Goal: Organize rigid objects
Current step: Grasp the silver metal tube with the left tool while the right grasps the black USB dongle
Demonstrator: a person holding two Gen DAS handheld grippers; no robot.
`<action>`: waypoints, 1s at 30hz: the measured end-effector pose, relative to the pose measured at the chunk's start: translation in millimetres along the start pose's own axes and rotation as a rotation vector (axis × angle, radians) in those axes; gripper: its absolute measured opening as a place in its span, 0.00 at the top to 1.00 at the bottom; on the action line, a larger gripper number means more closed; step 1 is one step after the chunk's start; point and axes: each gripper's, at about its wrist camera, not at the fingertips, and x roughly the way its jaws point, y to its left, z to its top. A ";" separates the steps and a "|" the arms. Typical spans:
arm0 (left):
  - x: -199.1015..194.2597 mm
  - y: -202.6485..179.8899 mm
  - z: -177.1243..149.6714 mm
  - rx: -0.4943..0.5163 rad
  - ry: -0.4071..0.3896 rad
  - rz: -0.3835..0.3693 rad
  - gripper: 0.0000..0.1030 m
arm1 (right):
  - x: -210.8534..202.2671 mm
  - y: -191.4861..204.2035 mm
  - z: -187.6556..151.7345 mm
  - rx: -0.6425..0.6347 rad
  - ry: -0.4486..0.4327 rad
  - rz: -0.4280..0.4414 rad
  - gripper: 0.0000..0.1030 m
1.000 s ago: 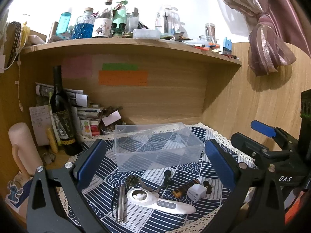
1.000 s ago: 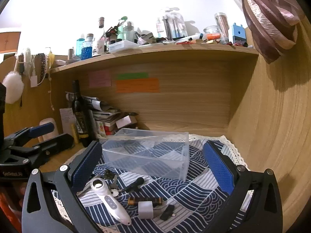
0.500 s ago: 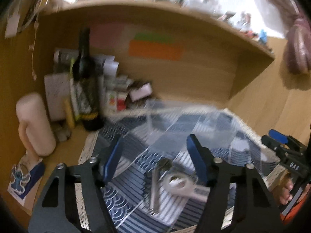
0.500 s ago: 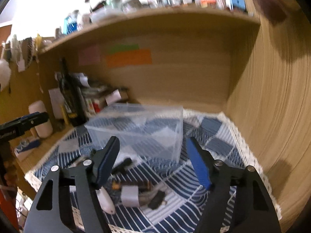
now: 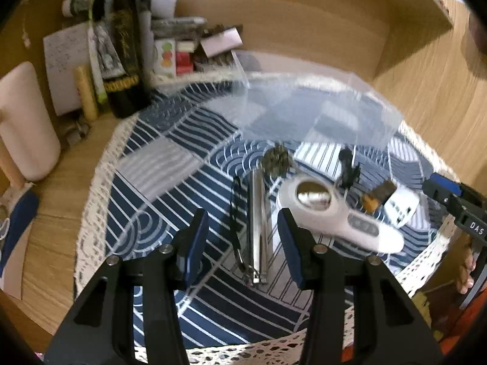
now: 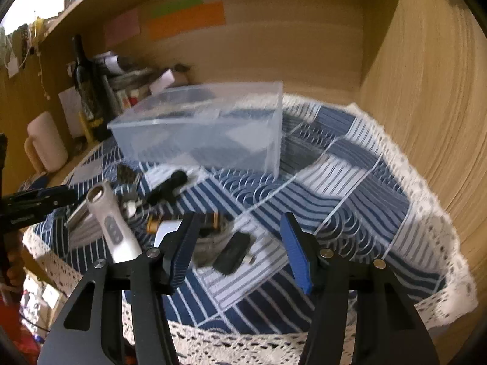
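A clear plastic box [image 5: 307, 106] [image 6: 207, 127] stands on the blue patterned cloth. In front of it lie a silver nail clipper [image 5: 258, 222], a white handheld device [image 5: 338, 213] [image 6: 112, 222], a white charger cube [image 5: 400, 206], a small brown piece [image 5: 376, 196] and a black flat piece [image 6: 232, 252]. My left gripper [image 5: 242, 240] is open, its blue pads either side of the nail clipper, just above the cloth. My right gripper [image 6: 240, 249] is open, low over the black flat piece, with a black screwdriver-like tool [image 6: 167, 187] beyond.
A dark wine bottle [image 5: 121, 42] [image 6: 86, 88], papers and small boxes [image 5: 179, 54] stand at the back left. A cream cylinder [image 5: 26, 121] [image 6: 47, 141] stands at the left. Wooden walls close the back and right. The cloth's lace edge [image 6: 274, 337] hangs at the front.
Both grippers have tilted down and moved in toward the items on the cloth. Their jaws have narrowed from wide open; the left now straddles the nail clipper.
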 end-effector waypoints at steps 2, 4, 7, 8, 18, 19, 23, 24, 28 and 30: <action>7.9 -2.5 -2.6 0.019 0.023 0.018 0.54 | 5.1 1.1 -3.5 -0.004 0.018 -0.005 0.50; 14.7 -4.4 -5.0 0.033 0.038 0.029 0.54 | 10.8 -0.6 -5.8 0.004 0.041 0.005 0.50; 17.7 -9.8 -6.4 0.062 0.021 0.060 0.55 | 14.6 -4.5 -6.8 0.018 0.052 -0.004 0.50; 18.5 -10.9 -6.3 0.064 0.016 0.064 0.59 | 16.0 -5.9 -6.6 0.020 0.057 -0.007 0.50; 21.3 -13.0 -0.6 0.061 0.004 0.077 0.85 | 22.6 -13.0 -8.5 -0.008 0.098 0.031 0.55; 19.0 -11.6 -0.7 0.056 0.001 0.077 0.85 | 21.8 -13.7 -8.4 -0.006 0.102 0.047 0.55; 8.5 -7.3 -1.0 0.038 -0.021 0.086 0.85 | 20.4 -12.1 -9.8 -0.009 0.113 0.094 0.55; 5.1 -6.5 -0.5 0.034 -0.029 0.089 0.85 | 22.2 -10.3 -10.5 -0.019 0.118 0.088 0.55; -9.4 -5.0 4.0 0.026 -0.069 0.097 0.85 | 32.6 1.1 -13.8 -0.071 0.124 0.023 0.58; -15.5 -5.9 6.9 0.026 -0.087 0.094 0.85 | 34.3 4.6 -14.1 -0.090 0.113 -0.018 0.69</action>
